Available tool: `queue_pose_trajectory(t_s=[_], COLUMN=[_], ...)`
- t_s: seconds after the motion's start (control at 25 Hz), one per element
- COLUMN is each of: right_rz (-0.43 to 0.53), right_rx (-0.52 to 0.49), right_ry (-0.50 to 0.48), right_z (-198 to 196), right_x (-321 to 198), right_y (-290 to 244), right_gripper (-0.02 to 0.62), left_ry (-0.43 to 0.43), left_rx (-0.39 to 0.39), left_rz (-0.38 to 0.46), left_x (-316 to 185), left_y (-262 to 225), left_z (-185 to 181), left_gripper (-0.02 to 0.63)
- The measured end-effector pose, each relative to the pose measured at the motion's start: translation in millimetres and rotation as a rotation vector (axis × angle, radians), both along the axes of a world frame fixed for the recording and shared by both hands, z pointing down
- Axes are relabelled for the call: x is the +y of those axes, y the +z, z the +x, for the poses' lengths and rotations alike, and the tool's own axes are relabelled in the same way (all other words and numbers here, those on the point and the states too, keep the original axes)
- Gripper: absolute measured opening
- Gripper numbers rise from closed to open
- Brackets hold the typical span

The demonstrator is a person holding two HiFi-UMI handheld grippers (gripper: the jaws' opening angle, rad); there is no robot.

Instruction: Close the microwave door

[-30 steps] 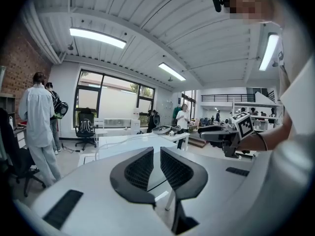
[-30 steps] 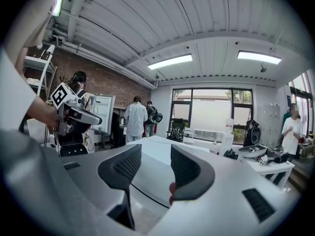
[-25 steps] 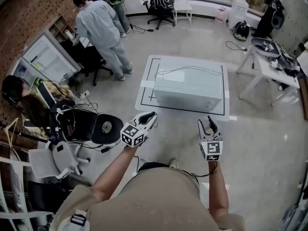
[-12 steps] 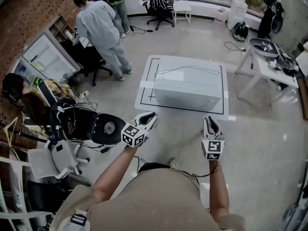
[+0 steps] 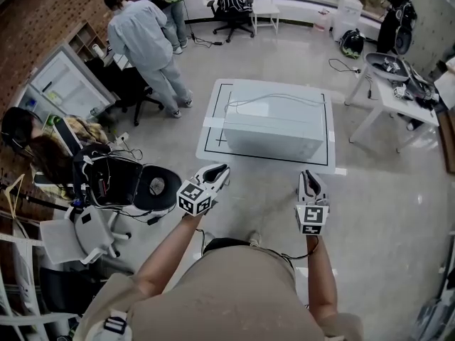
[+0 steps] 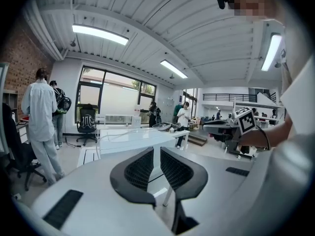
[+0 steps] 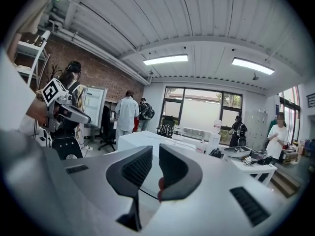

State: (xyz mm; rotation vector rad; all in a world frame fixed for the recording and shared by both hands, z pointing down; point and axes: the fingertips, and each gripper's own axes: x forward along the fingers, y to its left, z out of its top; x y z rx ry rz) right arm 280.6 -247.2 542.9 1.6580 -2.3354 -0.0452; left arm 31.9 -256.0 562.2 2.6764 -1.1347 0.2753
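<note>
Status: both grippers are off the task thing and touching nothing.

Left gripper: closed, with only a thin slit between the pads and nothing in it. It sits over the floor, short of the tabletop's near left corner, pointing roughly at that corner.

Right gripper: jaws together as well, nothing held. It is also over the floor, short of the near right corner and pointing at the near edge.

Microwave: white box inside the black outline on the white tabletop. It takes up the middle and right of the outline, with its front face along the near edge. A strip of tabletop is bare along the left edge. I can't tell the door's state, as the front face shows only as a thin sliver from above. A white cable runs loose across the microwave's top toward the far edge.

Both grippers are near the microwave but clearly apart from it.

Surroundings: a person in a light coat stands well beyond the far left corner, with their back to me. A small side table with clutter stands off the right edge. An office chair stands at the far wall.
</note>
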Motion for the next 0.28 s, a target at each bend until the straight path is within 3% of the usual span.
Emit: queue_pose_trajectory(t_s=[0.28], right_rz=[0.029], right_rx=[-0.003], right_ry=[-0.038], right_z=[-10.1], right_x=[-0.9], right_y=[-10.4], right_gripper=[0.043], left_ry=[-0.011], left_rx=[0.004], left_rz=[0.000], left_x=[1.4], left_y=[-2.6], left_z=[-6.4], left_gripper=[0.032])
